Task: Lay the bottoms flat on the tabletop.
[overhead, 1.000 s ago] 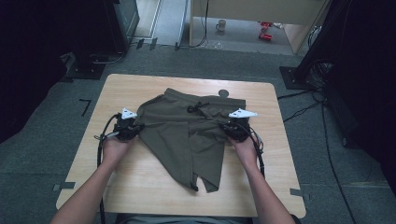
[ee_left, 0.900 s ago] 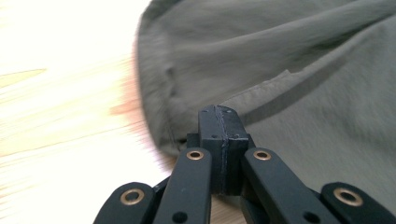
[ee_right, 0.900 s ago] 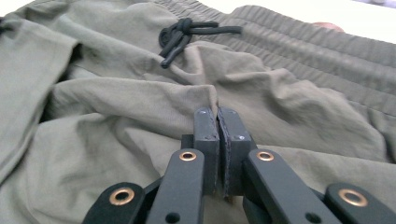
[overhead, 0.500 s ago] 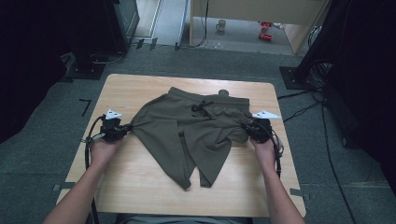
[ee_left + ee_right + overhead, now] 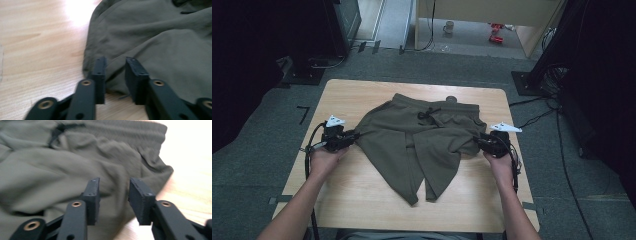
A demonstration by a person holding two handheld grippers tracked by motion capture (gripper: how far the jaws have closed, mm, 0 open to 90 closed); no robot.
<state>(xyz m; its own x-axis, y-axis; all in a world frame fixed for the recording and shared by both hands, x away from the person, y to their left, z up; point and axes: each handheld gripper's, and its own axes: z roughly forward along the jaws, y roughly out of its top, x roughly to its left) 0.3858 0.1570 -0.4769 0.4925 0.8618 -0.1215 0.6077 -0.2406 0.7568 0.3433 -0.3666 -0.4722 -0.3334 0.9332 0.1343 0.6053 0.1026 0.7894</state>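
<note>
With both tools' jaws just opened, we flank the shorts [image 5: 422,140]: left tool [image 5: 353,136] and right tool [image 5: 477,142] at opposite hems.

left hand-held gripper [image 5: 353,136] just opened, right hand-held gripper [image 5: 476,141] likewise

I see a light wooden table [image 5: 362,100] with round corners. A pair of green shorts [image 5: 422,140] lies spread on it near the middle, waistband toward 12 o'clock, legs toward 6 o'clock.
</note>
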